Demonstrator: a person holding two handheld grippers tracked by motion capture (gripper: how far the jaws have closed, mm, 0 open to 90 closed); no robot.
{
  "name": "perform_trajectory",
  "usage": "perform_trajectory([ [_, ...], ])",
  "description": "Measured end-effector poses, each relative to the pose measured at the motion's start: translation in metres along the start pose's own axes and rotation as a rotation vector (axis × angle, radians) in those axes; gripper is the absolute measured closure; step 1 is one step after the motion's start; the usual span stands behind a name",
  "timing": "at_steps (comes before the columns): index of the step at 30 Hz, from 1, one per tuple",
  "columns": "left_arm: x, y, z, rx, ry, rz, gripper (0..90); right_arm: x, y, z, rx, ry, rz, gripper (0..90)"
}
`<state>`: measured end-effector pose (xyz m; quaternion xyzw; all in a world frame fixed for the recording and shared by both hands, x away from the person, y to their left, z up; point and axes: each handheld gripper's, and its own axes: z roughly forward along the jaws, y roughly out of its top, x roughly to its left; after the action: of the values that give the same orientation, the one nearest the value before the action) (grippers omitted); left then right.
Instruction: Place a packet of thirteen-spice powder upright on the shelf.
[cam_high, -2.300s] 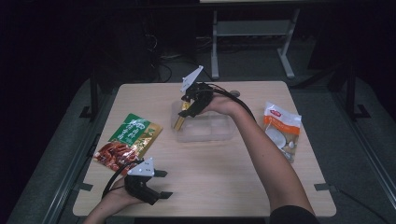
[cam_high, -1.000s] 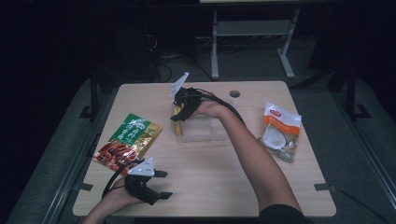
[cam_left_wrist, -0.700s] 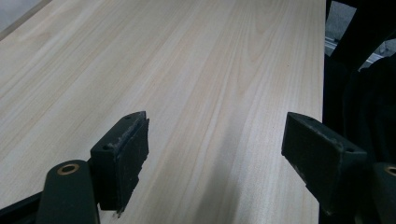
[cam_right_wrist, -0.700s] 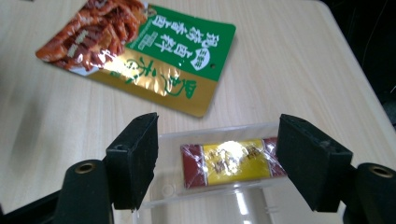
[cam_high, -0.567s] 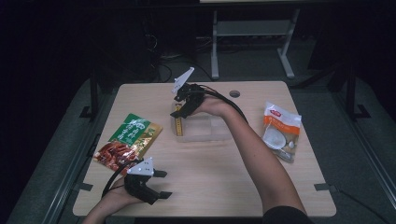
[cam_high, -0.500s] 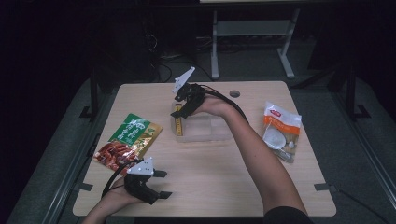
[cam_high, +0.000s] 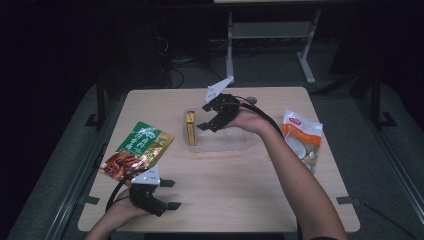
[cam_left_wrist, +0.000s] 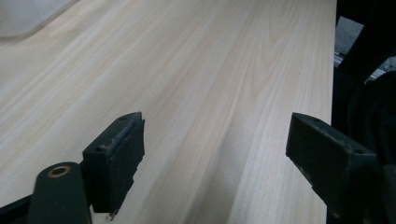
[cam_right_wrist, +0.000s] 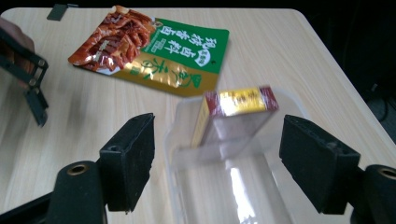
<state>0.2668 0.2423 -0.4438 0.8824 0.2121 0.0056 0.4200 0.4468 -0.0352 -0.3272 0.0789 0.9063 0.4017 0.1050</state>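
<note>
We judge one item packed: the yellow box (cam_high: 191, 128) stands in the clear tub's (cam_high: 235, 145) left end, the right claw (cam_high: 208, 123) wide and empty above it, while the green snack pouch (cam_high: 137, 150), the white bag (cam_high: 302, 137) and the wide, empty left claw (cam_high: 169, 194) wait on the bench (cam_high: 235, 185).

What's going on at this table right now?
A person holds a gripper in each hand at a wooden table. The right gripper is open over a clear plastic container, where a small yellow and red box stands at one end. The left gripper rests open near the table's front edge, holding nothing. A green snack pouch lies to the left of the container and a white and orange bag to the right, both untouched.
</note>
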Motion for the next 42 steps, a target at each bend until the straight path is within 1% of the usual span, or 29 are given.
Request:
perform_trajectory([
  [1,0.001,0.002,-0.001,-0.013,0.005,-0.01,15.8,0.004,-0.008,-0.007,-0.001,-0.02,0.023,25.9],
  [3,0.002,0.004,-0.002,-0.018,0.007,-0.016,15.5,0.01,-0.016,-0.015,0.001,-0.033,0.065,25.2],
  [4,0.003,0.005,-0.003,-0.014,0.016,-0.008,15.4,0.013,-0.021,-0.018,-0.003,-0.042,0.073,25.1],
  [5,0.003,0.005,-0.003,-0.01,0.023,-0.004,15.2,0.016,-0.026,-0.021,-0.011,-0.049,0.094,25.2],
  [6,0.004,0.006,-0.003,-0.007,0.026,0.003,14.9,0.017,-0.031,-0.024,-0.017,-0.054,0.086,25.0],
  [7,0.005,0.007,-0.003,-0.007,0.029,0.002,14.9,0.02,-0.035,-0.027,-0.019,-0.054,0.106,25.0],
  [8,0.005,0.007,-0.003,-0.007,0.029,0.002,14.9,0.02,-0.035,-0.027,-0.019,-0.054,0.106,25.0],
  [9,0.007,0.009,-0.004,-0.016,0.029,-0.008,14.9,0.027,-0.042,-0.032,-0.021,-0.058,0.14,24.9],
  [11,0.009,0.01,-0.005,-0.017,0.043,-0.001,14.9,0.034,-0.05,-0.036,-0.017,-0.059,0.143,24.4],
  [13,0.012,0.01,-0.005,-0.015,0.045,0.004,15.0,0.041,-0.055,-0.04,-0.022,-0.07,0.172,23.9],
  [15,0.014,0.01,-0.005,-0.013,0.051,0.008,15.2,0.045,-0.064,-0.042,-0.037,-0.067,0.21,23.9],
  [17,0.016,0.011,-0.005,-0.016,0.058,0.014,15.6,0.051,-0.072,-0.043,-0.048,-0.081,0.239,23.9],
  [18,0.016,0.011,-0.005,-0.016,0.058,0.014,15.6,0.051,-0.072,-0.043,-0.048,-0.081,0.239,23.9],
  [19,0.017,0.012,-0.006,-0.015,0.068,0.014,15.7,0.056,-0.081,-0.044,-0.047,-0.094,0.246,23.9],
  [20,0.017,0.012,-0.006,-0.019,0.072,0.018,15.7,0.059,-0.085,-0.045,-0.048,-0.1,0.249,23.9],
  [21,0.017,0.013,-0.007,-0.022,0.073,0.011,15.7,0.062,-0.09,-0.045,-0.048,-0.113,0.252,23.7],
  [23,0.018,0.014,-0.007,-0.026,0.079,0.008,15.9,0.068,-0.097,-0.047,-0.053,-0.123,0.275,23.6],
  [24,0.018,0.014,-0.007,-0.026,0.079,0.008,15.9,0.068,-0.097,-0.047,-0.053,-0.123,0.275,23.6],
  [25,0.018,0.014,-0.007,-0.027,0.088,0.011,16.1,0.073,-0.103,-0.049,-0.046,-0.137,0.293,22.6],
  [26,0.018,0.013,-0.008,-0.026,0.091,0.012,16.2,0.076,-0.108,-0.05,-0.056,-0.14,0.304,22.6],
  [27,0.018,0.013,-0.008,-0.027,0.091,0.007,16.4,0.08,-0.112,-0.051,-0.049,-0.137,0.321,22.1],
  [30,0.017,0.01,-0.007,-0.02,0.09,0.003,18.4,0.089,-0.126,-0.052,-0.043,-0.132,0.344,21.9],
  [32,0.017,0.009,-0.006,-0.013,0.091,0.009,18.6,0.096,-0.135,-0.051,-0.025,-0.135,0.361,20.4],
  [33,0.015,0.008,-0.005,-0.001,0.098,0.008,18.7,0.1,-0.139,-0.052,-0.023,-0.147,0.364,20.4],
  [35,0.014,0.007,-0.005,0.002,0.095,0.004,18.8,0.106,-0.146,-0.053,-0.019,-0.15,0.372,20.0],
  [38,0.013,0.007,-0.005,0.005,0.096,0.0,19.0,0.111,-0.152,-0.056,-0.018,-0.155,0.385,19.8],
  [39,0.013,0.007,-0.005,0.006,0.097,-0.002,19.0,0.115,-0.155,-0.057,-0.018,-0.16,0.397,19.9],
  [40,0.013,0.007,-0.005,0.002,0.096,-0.001,19.2,0.121,-0.161,-0.061,-0.028,-0.152,0.413,19.7],
  [42,0.014,0.007,-0.006,0.012,0.1,0.001,19.1,0.124,-0.164,-0.063,-0.027,-0.152,0.412,19.6],
])
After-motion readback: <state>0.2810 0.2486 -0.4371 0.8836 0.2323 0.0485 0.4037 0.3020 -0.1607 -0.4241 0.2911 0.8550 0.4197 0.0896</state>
